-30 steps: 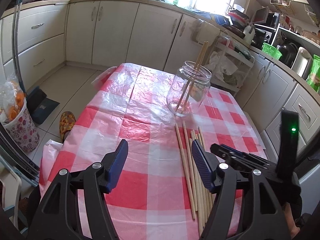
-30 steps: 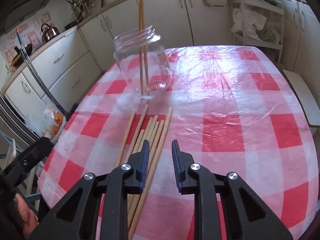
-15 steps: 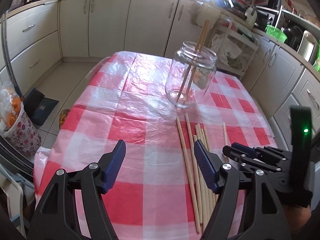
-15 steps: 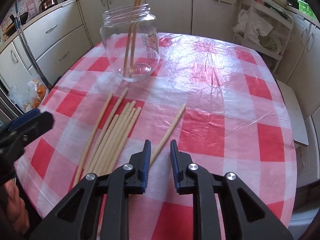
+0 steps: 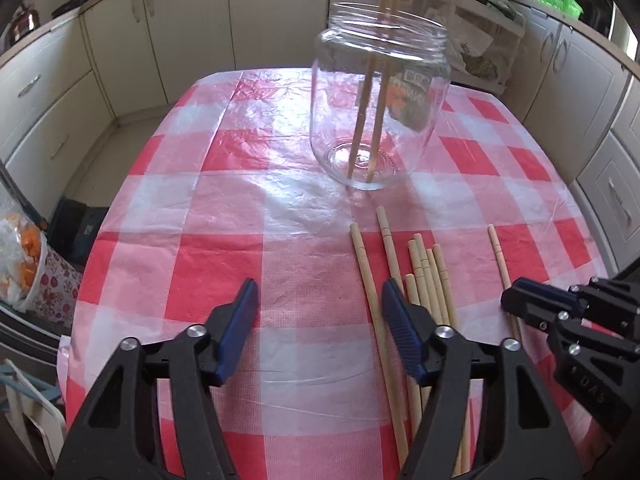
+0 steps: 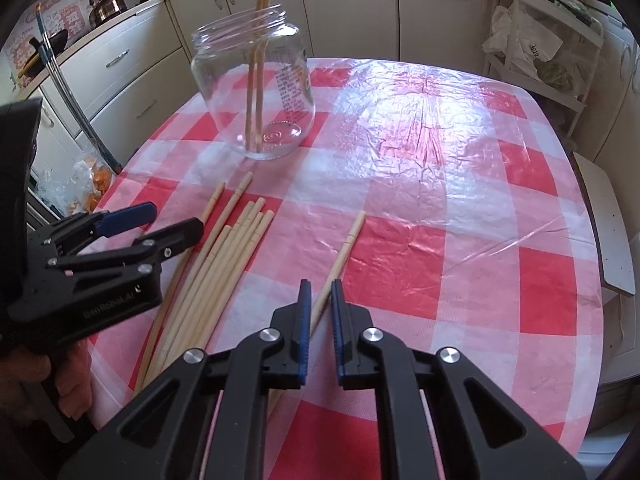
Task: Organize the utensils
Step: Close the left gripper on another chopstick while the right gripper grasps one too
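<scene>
In the left wrist view, the left gripper [image 5: 318, 320] is seen at lower centre, spread wide and empty. Two chopsticks [image 5: 370, 120] are already stood in the glass jar [image 5: 380, 96] at upper centre. A loose bundle [image 5: 424, 280] is left lying on the checked cloth [image 5: 200, 200]. At right, a single chopstick [image 6: 340, 260] is bracketed by the nearly closed right gripper [image 6: 319, 300]; a firm grip cannot be confirmed. Most of the sorting is judged undone.
</scene>
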`<state>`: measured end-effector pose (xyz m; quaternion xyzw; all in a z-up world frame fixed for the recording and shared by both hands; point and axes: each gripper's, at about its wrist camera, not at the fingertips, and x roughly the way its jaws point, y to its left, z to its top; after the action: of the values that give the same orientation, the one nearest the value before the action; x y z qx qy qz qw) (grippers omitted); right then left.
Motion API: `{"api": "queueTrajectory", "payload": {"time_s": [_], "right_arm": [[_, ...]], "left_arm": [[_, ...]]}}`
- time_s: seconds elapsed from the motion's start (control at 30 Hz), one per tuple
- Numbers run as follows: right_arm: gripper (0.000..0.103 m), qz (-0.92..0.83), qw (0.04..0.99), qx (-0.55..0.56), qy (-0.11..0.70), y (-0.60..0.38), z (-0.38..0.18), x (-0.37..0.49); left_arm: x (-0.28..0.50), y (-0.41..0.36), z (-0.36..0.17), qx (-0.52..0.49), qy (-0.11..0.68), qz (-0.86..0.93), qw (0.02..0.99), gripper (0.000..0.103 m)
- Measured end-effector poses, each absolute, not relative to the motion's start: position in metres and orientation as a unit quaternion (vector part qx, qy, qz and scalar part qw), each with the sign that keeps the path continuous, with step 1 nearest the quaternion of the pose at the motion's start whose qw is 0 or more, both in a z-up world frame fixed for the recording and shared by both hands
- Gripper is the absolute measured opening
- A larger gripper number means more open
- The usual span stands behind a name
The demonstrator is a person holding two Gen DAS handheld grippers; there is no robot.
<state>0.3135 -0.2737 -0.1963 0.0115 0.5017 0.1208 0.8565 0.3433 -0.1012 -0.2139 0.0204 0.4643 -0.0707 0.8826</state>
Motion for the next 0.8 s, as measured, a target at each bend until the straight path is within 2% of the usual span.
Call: {"api": "queueTrajectory", "payload": {"time_s": [0.03,0.07,0.13,0.2,0.27,0.53,0.8], "right_arm": [[0.011,0.121,0.856,0.016,0.502,-0.275,-0.196,0.315],[0.011,0.123,0.855,0.018,0.503,-0.275,-0.197,0.316],[0.01,0.126,0.854,0.015,0.505,-0.274,-0.197,0.315],[0.009,0.13,0.852,0.01,0.508,-0.274,-0.196,0.314],[0.009,0.131,0.85,0.016,0.511,-0.278,-0.194,0.315],[0.009,0.125,0.844,0.023,0.521,-0.278,-0.197,0.327],[0.006,0.114,0.854,0.034,0.506,-0.281,-0.198,0.318]], "left_arm": [[0.343,-0.103,-0.213,0.026,0.464,-0.073,0.883,0.042],[0.343,-0.106,-0.213,0.038,0.463,-0.078,0.882,0.036],[0.342,-0.114,-0.212,0.066,0.461,-0.109,0.878,0.011],[0.34,-0.119,-0.212,0.095,0.456,-0.143,0.873,0.006],[0.341,-0.117,-0.211,0.106,0.459,-0.176,0.865,0.005],[0.358,-0.092,-0.208,0.033,0.505,-0.195,0.84,0.006],[0.353,-0.112,-0.206,0.085,0.502,-0.16,0.846,0.005]]}}
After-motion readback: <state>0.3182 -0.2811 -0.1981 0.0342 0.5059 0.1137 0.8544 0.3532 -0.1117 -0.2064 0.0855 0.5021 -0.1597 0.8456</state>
